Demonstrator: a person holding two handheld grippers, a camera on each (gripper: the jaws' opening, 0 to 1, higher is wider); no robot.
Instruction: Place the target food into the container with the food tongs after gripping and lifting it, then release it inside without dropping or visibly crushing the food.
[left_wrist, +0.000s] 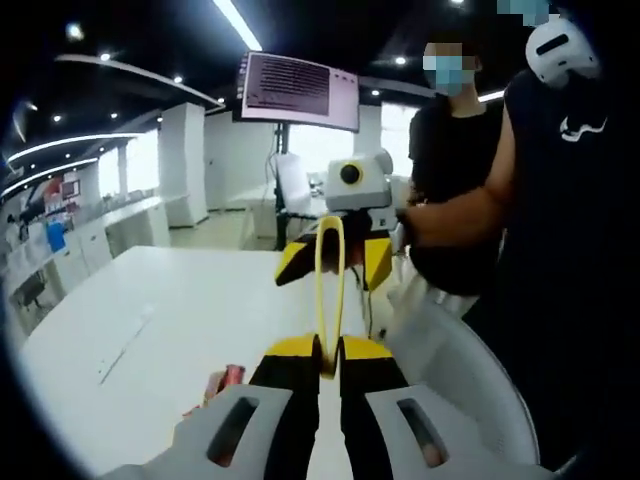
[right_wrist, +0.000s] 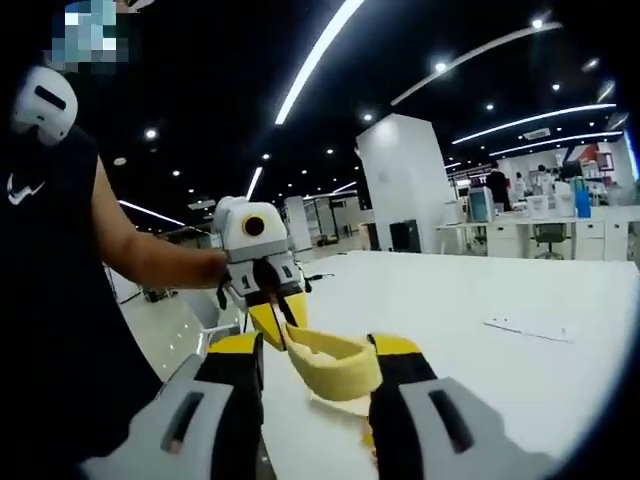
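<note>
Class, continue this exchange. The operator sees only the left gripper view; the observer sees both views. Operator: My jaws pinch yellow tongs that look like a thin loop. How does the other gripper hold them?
Observer: In the right gripper view, the right gripper has the tongs between its jaws, and they touch both.
Operator: What shape are they there?
Observer: A broad yellow band curving in a U, seen on its flat face.
Operator: And my gripper from that side?
Observer: The left gripper clamps the tongs' far end, with the white table to its right in that view.
</note>
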